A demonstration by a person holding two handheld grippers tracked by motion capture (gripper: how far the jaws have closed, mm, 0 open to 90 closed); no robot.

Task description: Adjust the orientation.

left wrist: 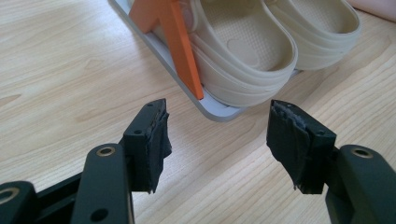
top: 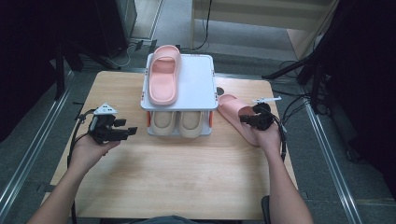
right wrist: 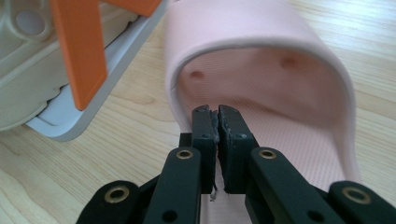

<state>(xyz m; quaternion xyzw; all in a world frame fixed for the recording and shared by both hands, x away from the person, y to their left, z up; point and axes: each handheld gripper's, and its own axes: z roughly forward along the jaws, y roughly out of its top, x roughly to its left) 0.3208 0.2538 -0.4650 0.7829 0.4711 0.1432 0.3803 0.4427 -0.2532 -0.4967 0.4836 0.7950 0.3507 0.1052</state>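
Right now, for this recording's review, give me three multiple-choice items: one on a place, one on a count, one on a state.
1. Where does the pink slipper that is off the table lie?
A. on the rack's top shelf
B. on the rack's bottom shelf
C. on the floor

2. How many beige slippers sit on the bottom shelf?
A. one
B. two
C. four

3. How do the left gripper's fingers stand?
A. closed on a slipper
B. closed on nothing
C. apart, nothing between them

Answers:
1 A: it lies lengthwise on the white rack's top shelf.
2 B: a pair sits side by side under the top shelf.
3 C: bare table shows in the gap between them.
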